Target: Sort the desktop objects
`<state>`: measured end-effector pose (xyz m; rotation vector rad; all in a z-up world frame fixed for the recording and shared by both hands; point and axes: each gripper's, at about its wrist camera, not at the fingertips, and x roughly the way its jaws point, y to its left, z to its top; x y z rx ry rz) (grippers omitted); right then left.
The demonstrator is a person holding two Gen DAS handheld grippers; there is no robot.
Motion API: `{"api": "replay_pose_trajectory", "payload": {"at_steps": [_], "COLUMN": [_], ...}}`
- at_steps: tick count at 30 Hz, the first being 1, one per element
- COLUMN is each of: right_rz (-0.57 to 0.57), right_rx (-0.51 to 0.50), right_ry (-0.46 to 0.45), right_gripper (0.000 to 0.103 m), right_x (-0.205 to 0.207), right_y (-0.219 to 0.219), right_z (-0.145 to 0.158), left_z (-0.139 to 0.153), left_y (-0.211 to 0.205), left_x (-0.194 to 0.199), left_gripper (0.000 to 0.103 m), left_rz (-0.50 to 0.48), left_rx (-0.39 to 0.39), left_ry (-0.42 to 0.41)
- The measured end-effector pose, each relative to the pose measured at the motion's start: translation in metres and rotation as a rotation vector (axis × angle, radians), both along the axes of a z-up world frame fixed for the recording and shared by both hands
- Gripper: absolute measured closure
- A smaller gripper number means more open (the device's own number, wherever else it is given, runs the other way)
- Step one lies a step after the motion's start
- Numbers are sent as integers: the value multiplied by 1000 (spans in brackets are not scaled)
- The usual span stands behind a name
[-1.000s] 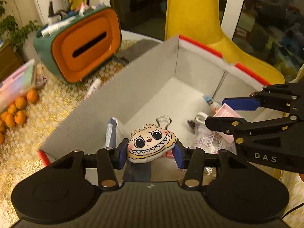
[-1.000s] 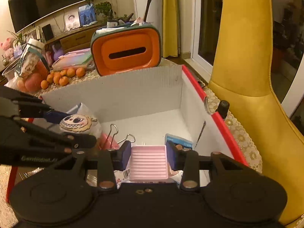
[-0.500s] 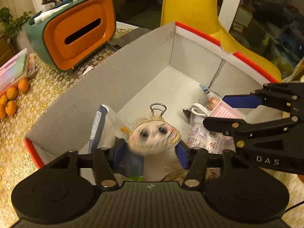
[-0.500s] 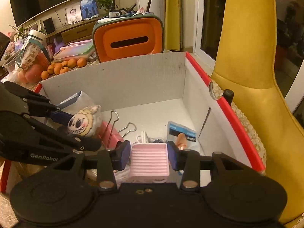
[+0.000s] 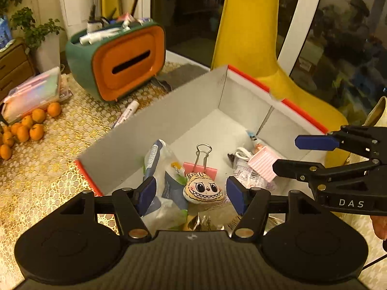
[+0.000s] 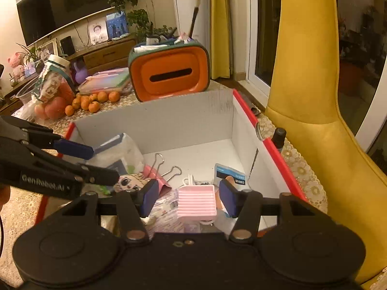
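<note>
Plush face charm (image 5: 202, 191) | ribbed pink block (image 6: 196, 203) | both grippers opening, pads clear

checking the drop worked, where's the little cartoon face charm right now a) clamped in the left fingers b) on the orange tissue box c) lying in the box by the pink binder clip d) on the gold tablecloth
c: the cartoon face charm lies inside the cardboard box against the pink binder clip, with gaps to both blue pads of the left gripper, whose fingers are opening.
</note>
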<state>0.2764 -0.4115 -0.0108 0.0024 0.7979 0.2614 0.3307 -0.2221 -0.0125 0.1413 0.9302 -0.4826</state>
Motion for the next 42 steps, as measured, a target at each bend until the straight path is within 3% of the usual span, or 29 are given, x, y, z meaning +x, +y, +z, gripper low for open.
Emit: {"api": "replay_pose_trajectory", "payload": {"at_steps": [4, 9, 12, 19, 21, 29, 33, 38, 42], "right_rz": [8, 26, 43, 46, 38, 32, 27, 19, -3], "right_rx": [-3, 14, 21, 33, 49, 69, 61, 30, 25], "right_ry": [-20, -54, -89, -131, -150, -195, -202, -223, -226], "right_gripper": [48, 45, 35, 30, 19, 12, 10, 7, 0], "right_x": [-15, -37, -52, -80, -87, -113, -124, -134, -144], "right_y": [4, 9, 15, 24, 25, 27, 30, 32, 28], "right_z": [13, 31, 39, 50, 52, 50, 47, 48, 47], "left_z": [17, 42, 51, 56, 55, 51, 51, 49, 49], "left_y": [11, 24, 29, 37, 40, 49, 51, 49, 46], "left_x": [-19, -54, -72, -109, -119, -153, -163, -170, -178], "left_gripper": [40, 40, 40, 40, 40, 18, 17, 3, 2], "left_rz": [16, 71, 94, 102, 107, 127, 133, 143, 150], "left_rx": [-28, -52, -58, -87, -90, -68, -82, -87, -79], "left_ry": [-38, -157, -194, -221, -233, -275, -270, -255, -256]}}
